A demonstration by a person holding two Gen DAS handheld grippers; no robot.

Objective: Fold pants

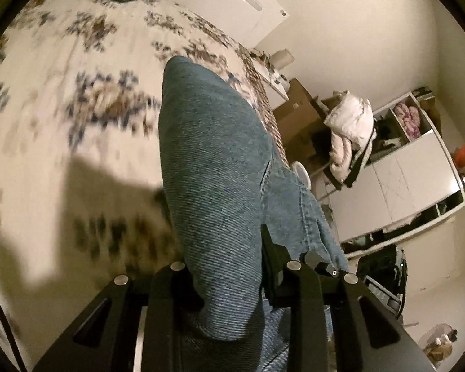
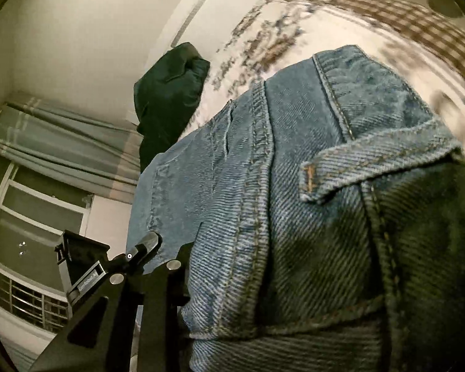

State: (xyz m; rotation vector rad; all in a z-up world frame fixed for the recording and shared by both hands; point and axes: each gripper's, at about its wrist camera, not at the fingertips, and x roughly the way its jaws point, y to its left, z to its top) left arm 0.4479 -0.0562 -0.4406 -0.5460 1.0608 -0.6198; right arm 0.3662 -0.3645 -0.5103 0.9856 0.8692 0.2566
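The pants are blue denim jeans. In the left wrist view a long fold of the jeans (image 1: 214,167) runs from between my left gripper's (image 1: 232,279) fingers out over the bed. The fingers are shut on the denim. In the right wrist view the jeans' waistband end, with belt loop and seams (image 2: 310,186), fills the frame and drapes over my right gripper (image 2: 232,325). Only its left finger (image 2: 167,279) shows; the right one is hidden under the cloth. The jeans hang above the floral bedspread (image 1: 62,77).
The bed with its floral cover (image 2: 279,31) lies below. A dark green cushion (image 2: 167,93) sits at the bed's far end by the wall. A white shelf unit (image 1: 403,167), a cardboard box (image 1: 297,114) and piled laundry (image 1: 350,124) stand beside the bed. A curtained window (image 2: 46,161) is on the left.
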